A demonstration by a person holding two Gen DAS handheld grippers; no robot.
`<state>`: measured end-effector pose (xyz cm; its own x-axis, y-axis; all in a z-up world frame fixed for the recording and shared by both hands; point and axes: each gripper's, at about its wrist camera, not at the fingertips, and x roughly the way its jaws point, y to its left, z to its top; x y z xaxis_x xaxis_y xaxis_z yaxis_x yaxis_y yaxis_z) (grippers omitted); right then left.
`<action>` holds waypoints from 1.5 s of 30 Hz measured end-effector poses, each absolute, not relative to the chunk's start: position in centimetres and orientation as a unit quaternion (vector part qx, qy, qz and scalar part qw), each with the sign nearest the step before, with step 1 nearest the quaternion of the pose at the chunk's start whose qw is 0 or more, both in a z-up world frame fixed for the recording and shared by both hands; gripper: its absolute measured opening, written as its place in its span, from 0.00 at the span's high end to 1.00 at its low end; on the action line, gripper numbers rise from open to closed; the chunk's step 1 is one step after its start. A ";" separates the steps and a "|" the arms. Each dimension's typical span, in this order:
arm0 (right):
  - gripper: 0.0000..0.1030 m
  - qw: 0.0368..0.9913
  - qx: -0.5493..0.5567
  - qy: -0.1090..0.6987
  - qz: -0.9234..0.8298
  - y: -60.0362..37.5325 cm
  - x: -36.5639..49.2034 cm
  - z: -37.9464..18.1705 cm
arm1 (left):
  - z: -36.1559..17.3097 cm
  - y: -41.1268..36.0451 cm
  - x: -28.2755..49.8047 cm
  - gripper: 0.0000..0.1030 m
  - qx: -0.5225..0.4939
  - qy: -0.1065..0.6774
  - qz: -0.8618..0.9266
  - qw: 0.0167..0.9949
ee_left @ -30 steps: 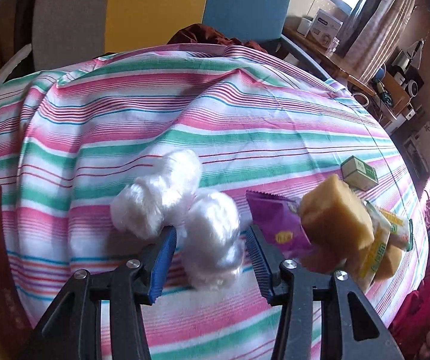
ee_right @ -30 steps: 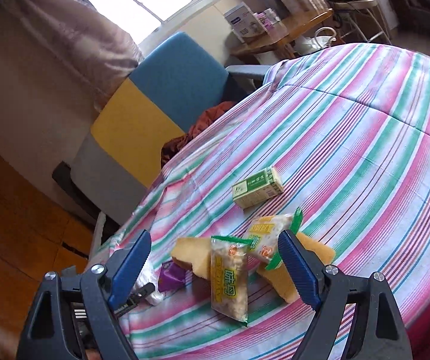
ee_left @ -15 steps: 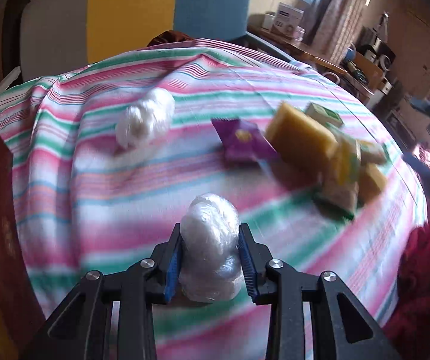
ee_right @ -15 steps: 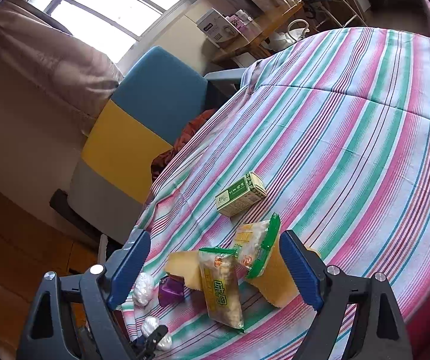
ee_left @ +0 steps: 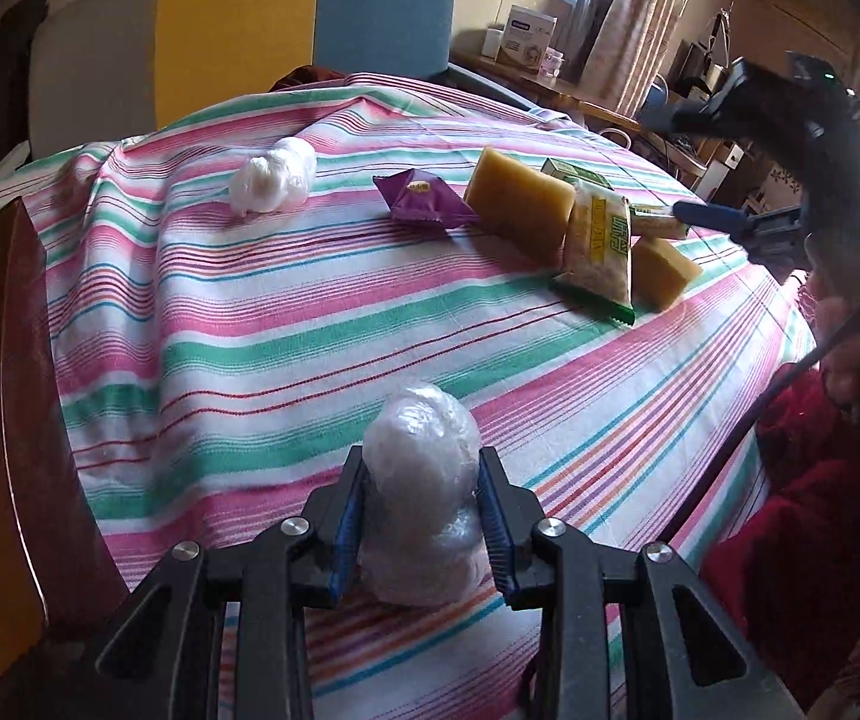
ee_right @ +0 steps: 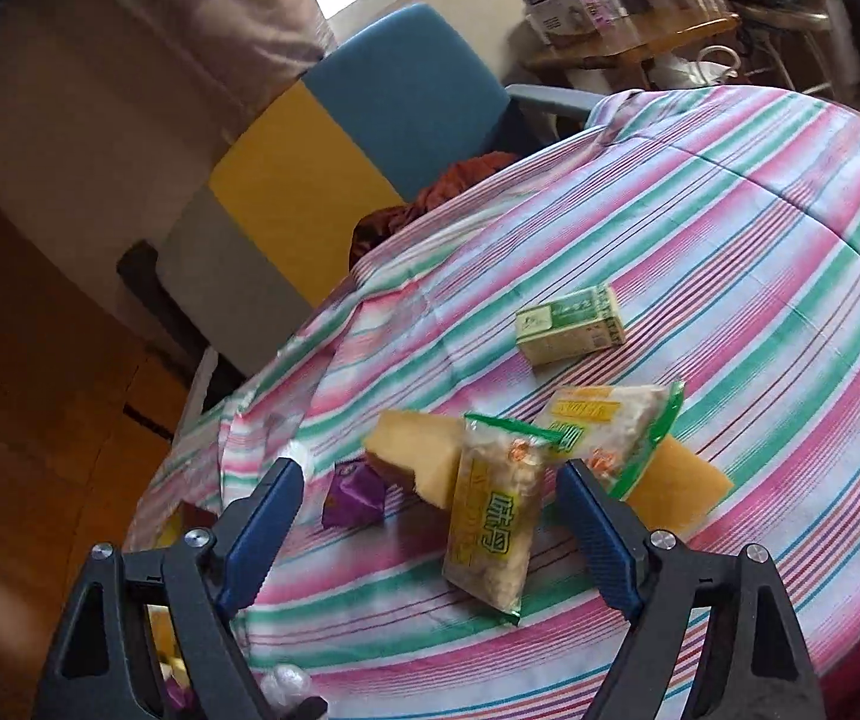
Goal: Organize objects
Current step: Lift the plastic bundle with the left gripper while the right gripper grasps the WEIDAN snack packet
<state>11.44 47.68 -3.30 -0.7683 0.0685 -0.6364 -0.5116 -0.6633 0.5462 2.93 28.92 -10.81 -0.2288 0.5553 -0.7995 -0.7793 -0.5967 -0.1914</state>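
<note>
A clear plastic-wrapped bundle [ee_left: 421,492] sits pinched between the closed-in jaws of the left gripper [ee_left: 421,516], lifted over the near part of the striped tablecloth [ee_left: 286,324]. The right gripper [ee_right: 430,510] hangs wide open and empty above the snack packets [ee_right: 493,516]. Sorting looks barely begun: a second white bundle [ee_left: 274,183], purple wrapper [ee_left: 424,198], yellow sponges [ee_left: 520,204] and green box [ee_right: 571,324] lie scattered, unplaced.

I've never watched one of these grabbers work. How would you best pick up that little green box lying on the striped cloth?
Grip the green box across its two long sides, coming straight down from above. It lies flat and alone on the striped cloth, with bare cloth on both long sides, so the open right gripper could probably straddle its narrow width.
</note>
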 end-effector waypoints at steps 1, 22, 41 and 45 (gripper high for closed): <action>0.18 0.162 -0.318 0.365 0.860 47.2 10.7 -3.8 | -10.8 28.7 3.0 0.66 -0.447 0.124 0.774 0.431; 0.55 0.226 -0.508 0.243 0.795 45.3 3.4 -9.7 | -10.9 27.2 2.8 0.67 -0.461 0.078 0.762 0.448; 0.44 0.077 -0.539 0.203 0.814 39.8 5.9 -9.7 | -10.9 27.1 3.3 0.65 -0.454 0.093 0.769 0.440; 0.37 0.075 -0.547 0.160 0.818 38.5 5.7 -9.9 | -10.9 27.2 3.4 0.65 -0.452 0.096 0.771 0.437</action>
